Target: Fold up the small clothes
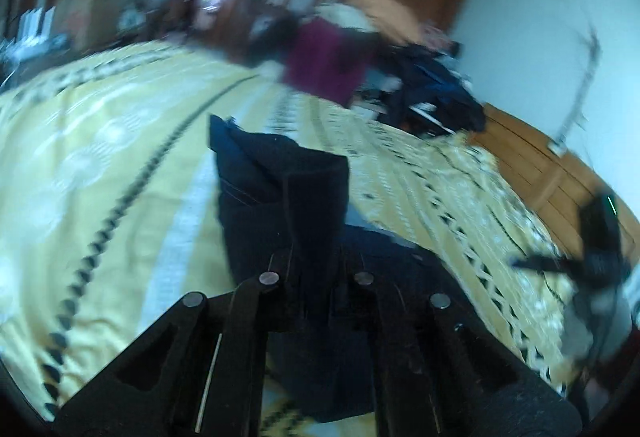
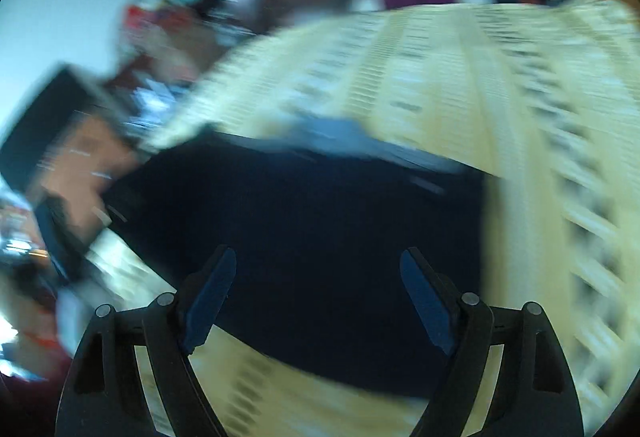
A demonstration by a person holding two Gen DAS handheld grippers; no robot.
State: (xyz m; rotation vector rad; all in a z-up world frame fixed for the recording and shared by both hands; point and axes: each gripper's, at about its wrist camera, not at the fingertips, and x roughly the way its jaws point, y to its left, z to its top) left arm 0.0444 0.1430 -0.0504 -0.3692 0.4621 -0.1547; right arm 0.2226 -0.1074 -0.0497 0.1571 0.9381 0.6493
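While left tool (image 1: 316, 257) pinches dark garment (image 1: 280, 177), angled downward

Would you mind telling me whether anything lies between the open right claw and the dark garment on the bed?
Nothing visible does: the right claw hangs open directly over the dark navy garment, with only air between its fingers and the cloth.

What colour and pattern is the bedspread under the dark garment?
Pale yellow bedspread with white and black patterned bands, clearest in the left wrist view.
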